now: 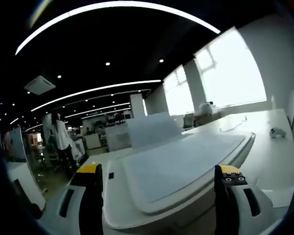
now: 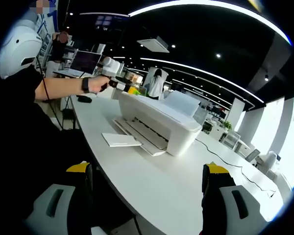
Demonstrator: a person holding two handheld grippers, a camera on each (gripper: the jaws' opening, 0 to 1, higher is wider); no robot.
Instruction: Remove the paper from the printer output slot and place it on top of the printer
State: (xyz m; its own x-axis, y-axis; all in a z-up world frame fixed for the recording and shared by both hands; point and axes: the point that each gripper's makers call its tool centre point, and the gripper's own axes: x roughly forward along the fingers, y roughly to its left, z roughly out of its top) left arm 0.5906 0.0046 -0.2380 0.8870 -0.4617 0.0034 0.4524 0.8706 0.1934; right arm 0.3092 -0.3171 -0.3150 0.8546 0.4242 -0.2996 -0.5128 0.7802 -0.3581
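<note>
A white printer [image 2: 159, 120] stands on a long white table [image 2: 186, 181]. A white sheet of paper [image 2: 120, 139] lies flat at the low front output slot, sticking out over the table. My right gripper [image 2: 148, 171] is open and empty, well back from the printer and near the table edge. A person's arm reaches to the printer's far end holding my left gripper [image 2: 118, 83]. In the left gripper view, my left gripper [image 1: 159, 171] is open, with its jaws either side of the printer's flat lid [image 1: 186, 159]. The rear paper support [image 1: 152, 128] stands upright beyond it.
A cable [image 2: 228, 157] runs across the table right of the printer. A dark mouse-like object [image 2: 84, 99] and a monitor [image 2: 85, 61] sit at the far left. A small white object [image 1: 277, 132] lies on the table. A person in white [image 1: 61, 136] stands among distant desks.
</note>
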